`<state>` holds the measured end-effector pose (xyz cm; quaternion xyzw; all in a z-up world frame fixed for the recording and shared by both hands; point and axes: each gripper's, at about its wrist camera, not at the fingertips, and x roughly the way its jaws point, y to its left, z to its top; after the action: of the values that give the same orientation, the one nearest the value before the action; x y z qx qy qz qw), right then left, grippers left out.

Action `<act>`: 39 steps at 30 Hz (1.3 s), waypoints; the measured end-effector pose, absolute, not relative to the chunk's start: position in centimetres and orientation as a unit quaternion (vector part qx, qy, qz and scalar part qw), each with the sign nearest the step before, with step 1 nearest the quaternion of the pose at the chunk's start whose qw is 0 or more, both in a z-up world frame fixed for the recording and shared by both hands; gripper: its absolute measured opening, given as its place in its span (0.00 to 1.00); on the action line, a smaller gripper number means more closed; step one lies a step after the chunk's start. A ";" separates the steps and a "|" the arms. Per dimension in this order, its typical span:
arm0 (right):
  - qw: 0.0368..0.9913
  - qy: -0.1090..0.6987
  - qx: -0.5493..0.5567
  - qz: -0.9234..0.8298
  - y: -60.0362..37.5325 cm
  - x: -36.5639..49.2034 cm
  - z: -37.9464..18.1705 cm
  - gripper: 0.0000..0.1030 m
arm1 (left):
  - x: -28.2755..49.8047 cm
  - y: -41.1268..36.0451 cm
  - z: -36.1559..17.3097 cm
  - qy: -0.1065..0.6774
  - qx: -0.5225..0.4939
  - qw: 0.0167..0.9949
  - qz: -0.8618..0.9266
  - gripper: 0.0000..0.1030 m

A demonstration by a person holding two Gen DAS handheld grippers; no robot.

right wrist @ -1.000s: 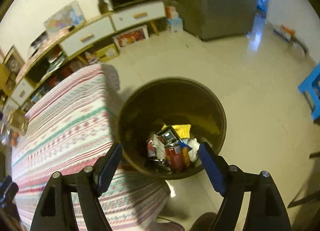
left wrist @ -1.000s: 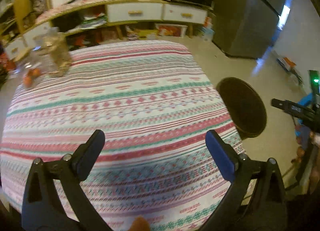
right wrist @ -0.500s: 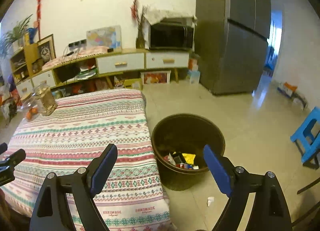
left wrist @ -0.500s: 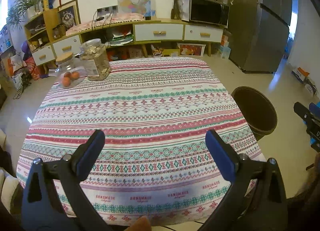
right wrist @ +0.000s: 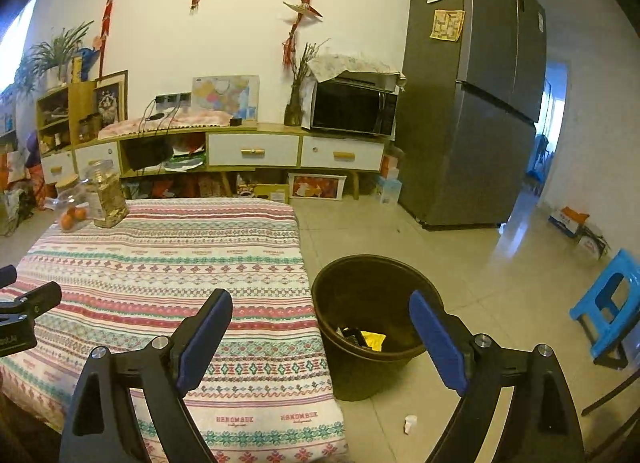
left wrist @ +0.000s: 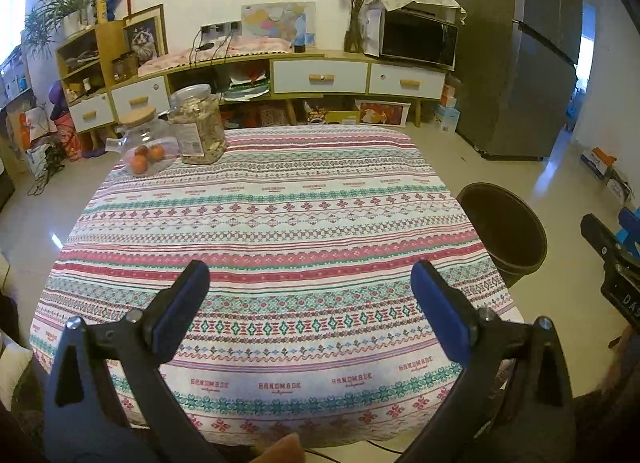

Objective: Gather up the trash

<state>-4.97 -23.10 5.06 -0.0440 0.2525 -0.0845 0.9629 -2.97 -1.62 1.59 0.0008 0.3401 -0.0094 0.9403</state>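
Trash sits at the bottom of the brown bin [right wrist: 374,327], which stands on the floor just beside the table's [left wrist: 272,223] right edge. A yellow wrapper [right wrist: 373,340] and some dark bits show inside it. I think the bin stands so close to the table so that things can be dropped in with a short reach. One small white scrap [right wrist: 409,423] lies on the floor in front of the bin, and it looks like the only trash left out.

The right gripper [right wrist: 320,337] hangs in the air by the bin, pointing partly down. Its blue fingers [right wrist: 205,339] stand wide apart with nothing between them; they have just been opening. The left gripper [left wrist: 310,305] hovers over the near side of the table, away from the bin. Its fingers [left wrist: 182,305] are spread wide too and hold nothing. Both look let go and free, maybe because the drop into the bin is done.

At the far corner of the table, well away from the bin, stand a big jar [left wrist: 197,125] of light brown bits, a glass jar with a wooden lid [left wrist: 138,129], and some oranges [left wrist: 147,157]. These look like food to keep, not trash, so they stay put.

The striped cloth on the table has the word "HANDMADE" printed along its near edge, over and over. The jar has a label, but it is too small to read.
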 end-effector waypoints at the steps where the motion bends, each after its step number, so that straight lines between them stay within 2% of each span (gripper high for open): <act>1: 0.963 0.253 -0.045 -0.085 -23.1 -4.9 5.0 0.90 | -3.0 -1.7 1.6 0.338 0.002 0.941 -0.009 0.97; 39: 0.961 0.256 -0.042 -0.099 -24.1 -5.2 4.4 0.91 | -3.5 -4.2 2.2 0.330 0.011 0.943 -0.036 0.98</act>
<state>-5.16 -24.09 4.40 -0.0422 0.2562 -0.0985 0.9607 -3.54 -4.23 2.20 0.0110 0.3296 -0.0363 0.9434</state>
